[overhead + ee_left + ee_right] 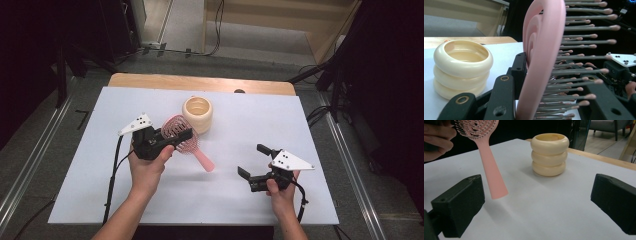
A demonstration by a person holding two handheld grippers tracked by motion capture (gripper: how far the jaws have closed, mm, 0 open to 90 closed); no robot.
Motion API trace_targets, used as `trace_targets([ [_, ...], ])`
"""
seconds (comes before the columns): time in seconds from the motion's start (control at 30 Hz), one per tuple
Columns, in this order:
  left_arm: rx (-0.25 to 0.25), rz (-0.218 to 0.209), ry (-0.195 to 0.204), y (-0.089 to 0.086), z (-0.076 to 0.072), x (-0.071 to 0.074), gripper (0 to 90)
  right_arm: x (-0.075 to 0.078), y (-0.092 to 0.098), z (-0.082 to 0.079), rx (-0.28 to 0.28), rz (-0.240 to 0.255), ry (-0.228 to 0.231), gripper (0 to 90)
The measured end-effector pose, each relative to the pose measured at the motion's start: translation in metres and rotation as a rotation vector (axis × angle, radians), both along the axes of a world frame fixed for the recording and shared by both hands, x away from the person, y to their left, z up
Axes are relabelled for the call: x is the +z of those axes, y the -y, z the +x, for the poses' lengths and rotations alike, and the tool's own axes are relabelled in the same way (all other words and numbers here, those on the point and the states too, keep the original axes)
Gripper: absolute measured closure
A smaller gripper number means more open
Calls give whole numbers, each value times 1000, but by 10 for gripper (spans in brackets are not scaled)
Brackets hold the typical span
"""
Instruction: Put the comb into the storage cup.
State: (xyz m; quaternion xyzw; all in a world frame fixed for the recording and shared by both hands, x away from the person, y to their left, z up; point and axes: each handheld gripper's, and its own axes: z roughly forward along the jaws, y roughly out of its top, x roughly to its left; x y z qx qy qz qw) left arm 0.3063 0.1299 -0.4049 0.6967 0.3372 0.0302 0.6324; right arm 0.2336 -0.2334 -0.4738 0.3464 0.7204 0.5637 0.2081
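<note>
My left gripper (182, 136) is shut on the head of a pink hairbrush (181, 135), held above the white table mat with its handle (204, 161) slanting down to the right. In the left gripper view the brush head (539, 57) stands on edge between the black jaws, bristles (579, 65) pointing right. A cream ribbed cup (198, 114) stands upright just behind the brush; its open mouth (464, 51) looks empty. My right gripper (254, 160) stands open at the right front of the mat, nothing between its jaws. Its view faces the brush handle (491, 172) and the cup (549, 153).
The white mat (250, 200) covers a wooden table (150, 80), whose bare strip shows along the far edge. Metal rails (30, 165) and cables run on the floor on both sides. Dark stands rise at the back left and right.
</note>
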Motion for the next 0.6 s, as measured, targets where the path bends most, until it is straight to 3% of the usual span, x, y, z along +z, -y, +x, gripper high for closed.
trace_targets([
  [0.6,18,3,15,-9,5,9,631,-10,34,-14,-65,-12,-12,0],
])
